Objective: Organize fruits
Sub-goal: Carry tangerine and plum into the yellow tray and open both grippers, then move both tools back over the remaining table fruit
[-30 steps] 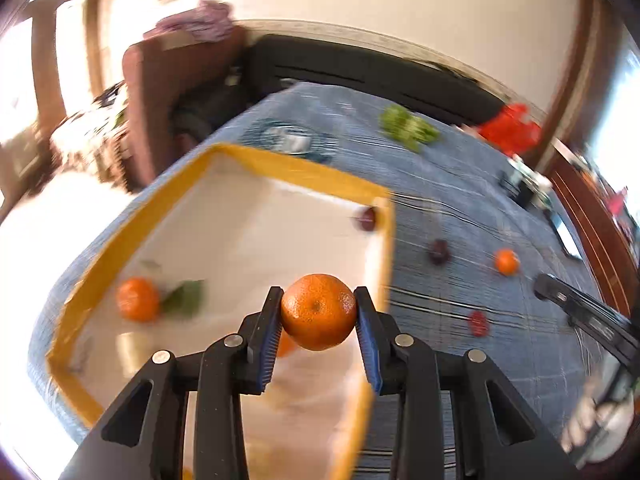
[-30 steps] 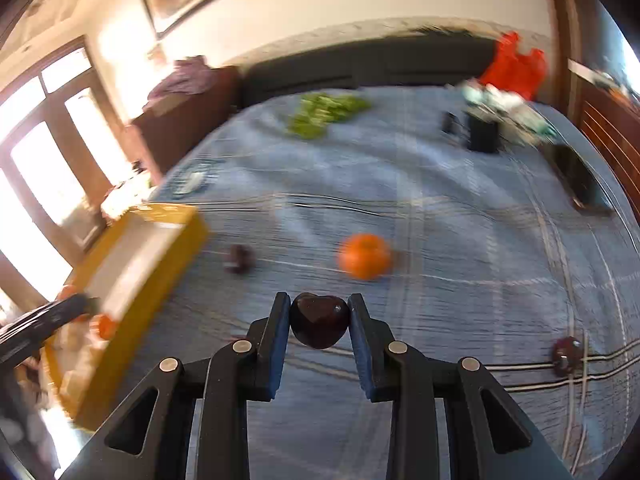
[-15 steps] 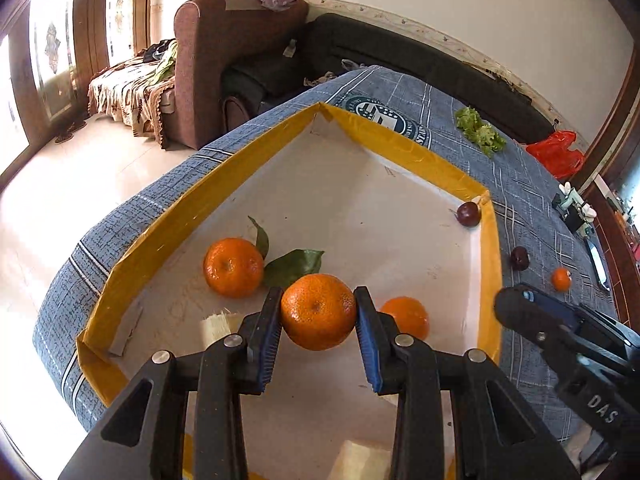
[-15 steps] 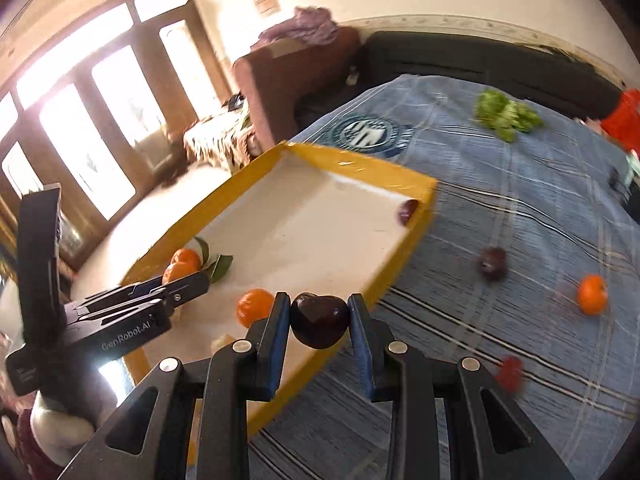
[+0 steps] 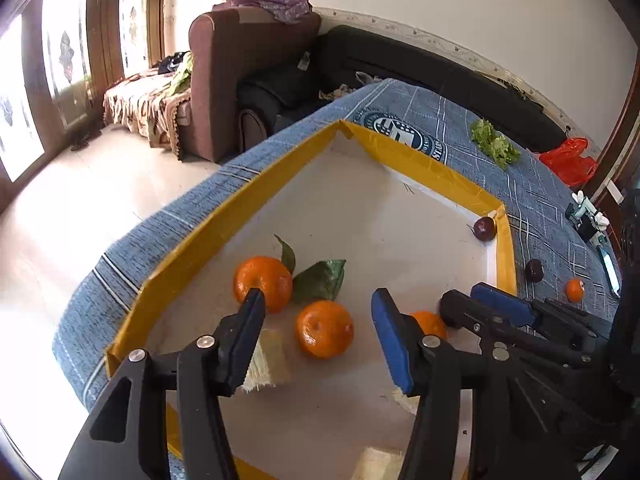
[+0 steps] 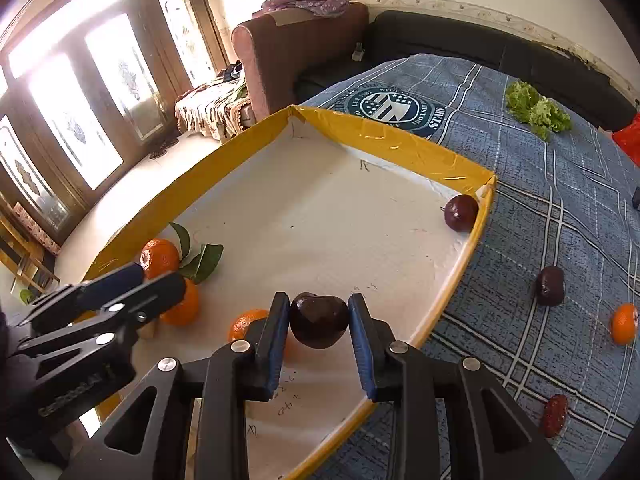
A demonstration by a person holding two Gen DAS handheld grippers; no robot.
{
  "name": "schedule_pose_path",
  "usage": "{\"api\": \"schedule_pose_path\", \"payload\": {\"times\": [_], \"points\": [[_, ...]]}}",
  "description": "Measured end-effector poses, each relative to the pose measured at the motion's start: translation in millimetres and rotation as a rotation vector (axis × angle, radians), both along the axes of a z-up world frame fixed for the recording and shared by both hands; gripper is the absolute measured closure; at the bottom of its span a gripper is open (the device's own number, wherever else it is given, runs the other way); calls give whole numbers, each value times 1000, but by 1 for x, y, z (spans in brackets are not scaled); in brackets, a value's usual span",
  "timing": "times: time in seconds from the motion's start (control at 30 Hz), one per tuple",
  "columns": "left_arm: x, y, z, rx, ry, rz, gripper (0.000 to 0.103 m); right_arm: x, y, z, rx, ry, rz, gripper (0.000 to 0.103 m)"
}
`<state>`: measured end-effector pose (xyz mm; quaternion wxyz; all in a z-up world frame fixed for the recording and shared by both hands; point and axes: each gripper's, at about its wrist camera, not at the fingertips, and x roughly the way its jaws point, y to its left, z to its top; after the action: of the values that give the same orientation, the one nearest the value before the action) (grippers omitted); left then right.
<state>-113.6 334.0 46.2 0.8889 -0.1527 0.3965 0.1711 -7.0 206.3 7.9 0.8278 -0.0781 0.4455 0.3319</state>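
Observation:
A white tray with a yellow rim (image 5: 256,200) (image 6: 400,148) lies on the blue cloth. My left gripper (image 5: 318,330) is open above it; an orange (image 5: 325,329) lies free on the tray floor between its fingers. A leafy orange (image 5: 263,282) and a third orange (image 5: 430,322) lie beside it. My right gripper (image 6: 319,326) is shut on a dark plum (image 6: 319,320) over the tray's near side. It shows in the left wrist view (image 5: 472,308). Another plum (image 6: 461,213) sits in the tray's far right corner.
On the cloth to the right of the tray lie a dark plum (image 6: 550,285), an orange (image 6: 624,323) and a red fruit (image 6: 555,415). Lettuce (image 6: 534,109) lies farther back. A brown armchair (image 6: 296,48) and a black sofa (image 6: 480,44) stand behind the table.
My left gripper opened and let its orange go onto the tray floor. My right gripper came in over the tray with the plum still held.

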Motion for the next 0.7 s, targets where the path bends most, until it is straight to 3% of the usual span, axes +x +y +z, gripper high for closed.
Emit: {"api": "schedule_pose_path", "payload": {"times": [0.07, 0.13, 0.4, 0.7], "points": [[-2, -2, 5, 26, -8, 9, 44, -1, -2, 2, 9, -2, -5, 60], [-5, -5, 10, 52, -16, 16, 39, -3, -5, 5, 17, -8, -11, 59], [-15, -24, 29, 116, -45, -4, 37, -8, -33, 22, 57, -28, -61, 51], [-25, -62, 49, 168, -81, -62, 32, -20, -91, 30, 83, -47, -146, 47]]}}
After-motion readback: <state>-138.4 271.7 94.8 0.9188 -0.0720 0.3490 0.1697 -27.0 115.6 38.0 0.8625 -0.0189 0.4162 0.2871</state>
